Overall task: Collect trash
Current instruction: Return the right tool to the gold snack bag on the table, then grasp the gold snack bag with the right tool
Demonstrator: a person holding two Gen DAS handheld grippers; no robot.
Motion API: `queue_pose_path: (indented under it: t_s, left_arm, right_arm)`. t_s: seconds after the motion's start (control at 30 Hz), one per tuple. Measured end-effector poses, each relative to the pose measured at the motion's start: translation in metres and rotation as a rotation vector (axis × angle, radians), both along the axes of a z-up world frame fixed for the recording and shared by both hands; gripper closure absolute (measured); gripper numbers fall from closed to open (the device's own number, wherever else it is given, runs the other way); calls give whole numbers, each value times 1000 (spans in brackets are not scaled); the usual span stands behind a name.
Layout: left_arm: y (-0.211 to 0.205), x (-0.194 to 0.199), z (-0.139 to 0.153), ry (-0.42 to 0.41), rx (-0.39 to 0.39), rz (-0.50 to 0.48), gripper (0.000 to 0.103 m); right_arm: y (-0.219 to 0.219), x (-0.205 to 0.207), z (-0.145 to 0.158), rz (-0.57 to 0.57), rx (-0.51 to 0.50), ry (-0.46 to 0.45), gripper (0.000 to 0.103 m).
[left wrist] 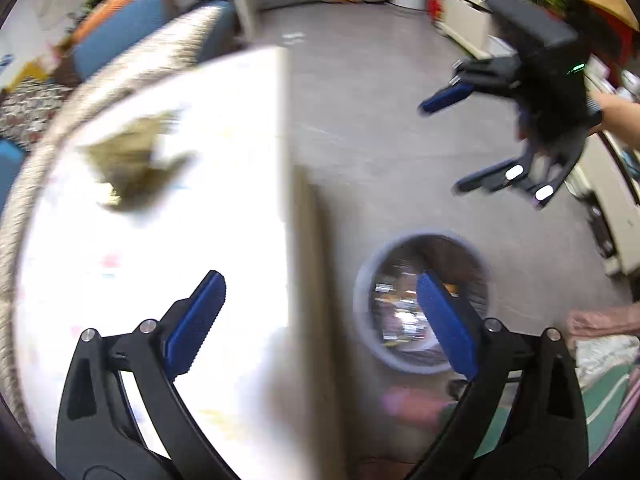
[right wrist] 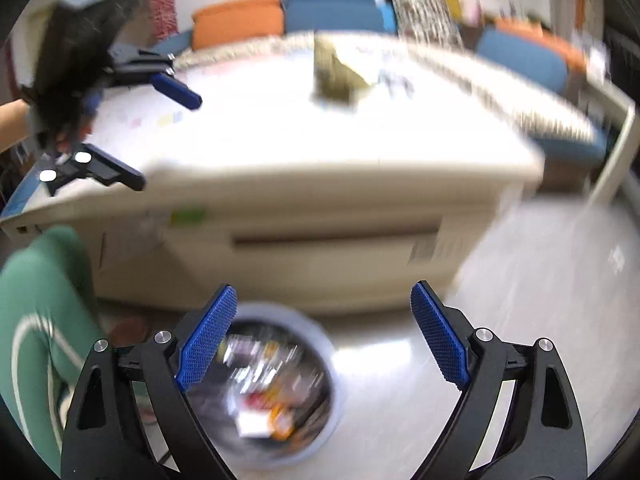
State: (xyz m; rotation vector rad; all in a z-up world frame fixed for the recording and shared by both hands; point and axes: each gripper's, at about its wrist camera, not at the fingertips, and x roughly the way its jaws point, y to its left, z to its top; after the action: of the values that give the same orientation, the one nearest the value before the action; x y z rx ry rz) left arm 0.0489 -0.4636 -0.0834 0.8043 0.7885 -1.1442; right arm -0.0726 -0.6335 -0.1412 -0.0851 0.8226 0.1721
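now both views are blurred, so small details are hard to read. the left gripper (left wrist: 320, 316) has its blue ribbed fingers (left wrist: 196, 322) spread wide apart, and nothing is between them; it hangs over the edge of the white rectangular table (left wrist: 160, 280), with one finger over the tabletop and the other over the round grey trash bin (left wrist: 366, 312) on the floor. the right gripper (right wrist: 322, 334) is also wide open and holds nothing; it is above the same bin (right wrist: 330, 364), which stands on the pale floor just beside the table's side (right wrist: 320, 248). inside the bin lie mixed colourful wrappers and papers (right wrist: 264, 384), too blurred to tell apart. on the tabletop, well apart from both grippers, lies a crumpled olive-brown piece of trash (left wrist: 136, 164), seen from the right wrist near the far side of the table (right wrist: 336, 72). each camera shows the other gripper in the air, open too. a leg in green trousers with a white stripe (right wrist: 44, 320) is beside the table. blue and orange cushioned seats (right wrist: 280, 16) stand behind the table.
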Motion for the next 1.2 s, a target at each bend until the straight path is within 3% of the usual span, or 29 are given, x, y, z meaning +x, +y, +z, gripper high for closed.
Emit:
queue_pose_path:
  t_s: [0.1, 0.23, 0.4, 0.77, 0.9, 1.0, 1.1, 1.2]
  left_arm:
    - [12, 52, 17, -52, 6, 106, 9]
    - [29, 110, 25, -73, -7, 220, 9]
    - [39, 167, 16, -53, -18, 320, 9]
    - [49, 225, -5, -21, -35, 414, 9]
    - [53, 229, -11, -40, -29, 427, 9]
    - [54, 230, -13, -72, -18, 424, 9]
    - [53, 229, -17, -79, -11, 412, 9]
    - [53, 227, -21, -79, -4, 401, 12]
  right_arm:
    - [5, 46, 35, 51, -61, -56, 14]
    - [14, 109, 56, 111, -107, -91, 14]
    - [28, 178, 57, 159, -153, -80, 14]
    - [50, 274, 29, 190, -172, -50, 17]
    - [55, 289, 14, 189, -180, -4, 37]
    - [58, 294, 8, 183, -190, 11, 45]
    - [60, 294, 4, 180, -190, 26, 59]
    - [60, 294, 3, 180, -189, 30, 80]
